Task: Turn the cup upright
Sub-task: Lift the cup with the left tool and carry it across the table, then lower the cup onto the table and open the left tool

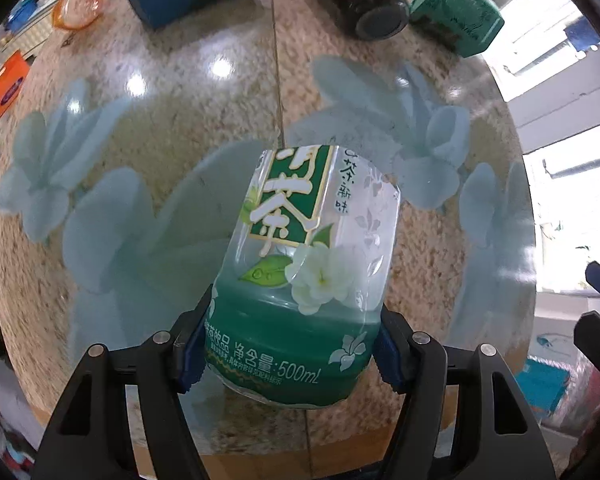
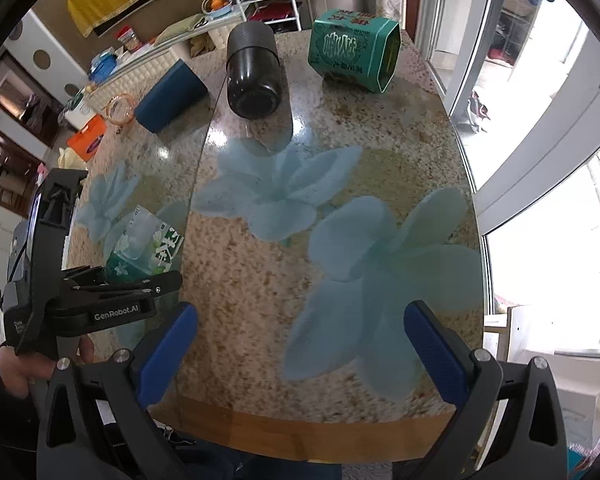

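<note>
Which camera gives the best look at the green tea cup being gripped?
The left wrist view: the cup fills its center, label readable, clamped between the left gripper's blue pads. The right wrist view shows only part of the cup at its left edge, behind the left gripper's body, while the right gripper is open.

- I see a black bottle [image 2: 253,76] lying on its side at the far end of the table [image 2: 340,248].
- Right of it, apart, a green tin [image 2: 354,50] lies tipped over.
- Left, a dark blue case [image 2: 170,94], then an orange-rimmed dish [image 1: 78,5].
</note>
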Tool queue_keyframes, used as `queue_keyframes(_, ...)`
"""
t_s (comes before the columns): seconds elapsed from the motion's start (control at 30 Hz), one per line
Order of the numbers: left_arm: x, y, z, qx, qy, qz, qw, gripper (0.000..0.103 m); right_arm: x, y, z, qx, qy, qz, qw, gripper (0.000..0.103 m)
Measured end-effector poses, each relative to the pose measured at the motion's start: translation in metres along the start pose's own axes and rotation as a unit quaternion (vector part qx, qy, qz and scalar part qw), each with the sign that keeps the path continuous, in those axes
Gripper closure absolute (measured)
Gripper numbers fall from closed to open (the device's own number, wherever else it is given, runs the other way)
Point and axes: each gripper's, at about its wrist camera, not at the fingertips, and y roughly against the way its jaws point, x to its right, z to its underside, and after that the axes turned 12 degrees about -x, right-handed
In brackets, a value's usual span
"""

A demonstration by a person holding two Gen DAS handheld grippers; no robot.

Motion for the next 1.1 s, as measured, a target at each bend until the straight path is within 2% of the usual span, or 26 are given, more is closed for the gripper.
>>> queue_keyframes(0.5,0.0,-0.03,-0.011,-0.022,0.043,-0.018,0.9987,0.031,0.014,0.0,-0.008,-0.006,0.034,-0.005,0.999,0.0)
queue_keyframes(0.7,0.01,-0.031,-0.016,-0.027,0.034,-0.017,0.9989,0.025,0.017,0.001,-0.007,-0.004,0.03,-0.008,1.0,0.0)
queue_keyframes(0.83,0.017,-0.019,-0.02,-0.023,0.018,-0.02,0.9994,0.017,0.017,0.0,-0.007,-0.006,0.026,-0.011,1.0,0.0)
queue_keyframes(0.97,0.017,-0.012,-0.025,-0.033,0.006,-0.006,0.9994,0.015,0.016,0.002,-0.01,-0.003,0.019,-0.018,1.0,0.0)
queue_keyframes(1.1,0.016,0.002,-0.03,-0.031,-0.007,-0.011,0.9994,0.014,0.016,0.003,-0.013,0.002,0.011,-0.024,1.0,0.0)
